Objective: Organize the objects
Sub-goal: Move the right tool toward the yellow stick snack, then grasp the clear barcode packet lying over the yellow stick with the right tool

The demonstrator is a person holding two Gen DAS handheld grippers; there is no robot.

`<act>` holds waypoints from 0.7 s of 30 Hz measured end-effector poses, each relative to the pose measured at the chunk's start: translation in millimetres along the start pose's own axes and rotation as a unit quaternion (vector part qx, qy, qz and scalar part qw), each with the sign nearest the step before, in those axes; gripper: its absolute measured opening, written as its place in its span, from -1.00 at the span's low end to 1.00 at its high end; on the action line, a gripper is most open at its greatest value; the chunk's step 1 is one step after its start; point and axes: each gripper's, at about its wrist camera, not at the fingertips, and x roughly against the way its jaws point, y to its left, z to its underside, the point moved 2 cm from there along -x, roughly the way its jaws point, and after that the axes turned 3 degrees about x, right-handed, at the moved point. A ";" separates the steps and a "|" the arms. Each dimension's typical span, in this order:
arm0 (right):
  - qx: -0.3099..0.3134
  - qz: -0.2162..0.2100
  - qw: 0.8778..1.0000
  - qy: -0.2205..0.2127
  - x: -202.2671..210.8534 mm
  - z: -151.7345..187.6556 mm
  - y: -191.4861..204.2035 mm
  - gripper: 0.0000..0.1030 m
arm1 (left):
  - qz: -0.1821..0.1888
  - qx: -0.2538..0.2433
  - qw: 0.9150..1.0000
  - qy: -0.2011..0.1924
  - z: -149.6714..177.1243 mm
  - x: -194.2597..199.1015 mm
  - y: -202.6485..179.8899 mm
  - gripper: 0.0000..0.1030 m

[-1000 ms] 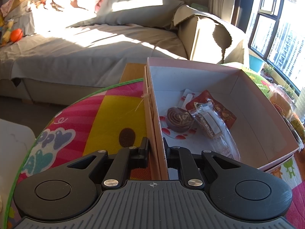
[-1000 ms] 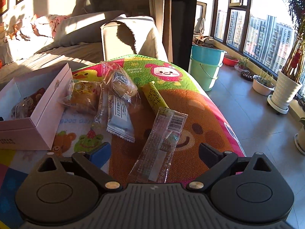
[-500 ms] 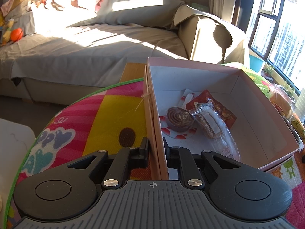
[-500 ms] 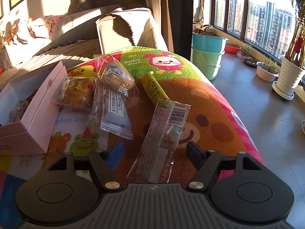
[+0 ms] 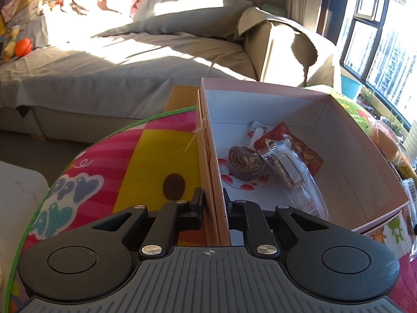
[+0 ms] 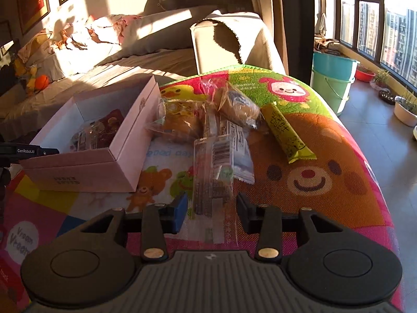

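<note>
The box [image 5: 338, 140] is open on top; its right half floor is bare, with three snacks [image 5: 273, 156] lying toward the left wall. Beside the box, packets [image 6: 208, 120] crowd the mat [image 6: 325, 182]; the mat's orange right side is bare.

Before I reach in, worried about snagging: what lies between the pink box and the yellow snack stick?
Right wrist view: wrapped pastries, clear packets.
</note>
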 end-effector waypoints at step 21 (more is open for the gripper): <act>-0.059 0.063 0.995 0.041 -55.7 -33.8 -72.8 -0.58 | -0.001 0.003 1.000 0.002 1.4 1.6 1.8 -0.73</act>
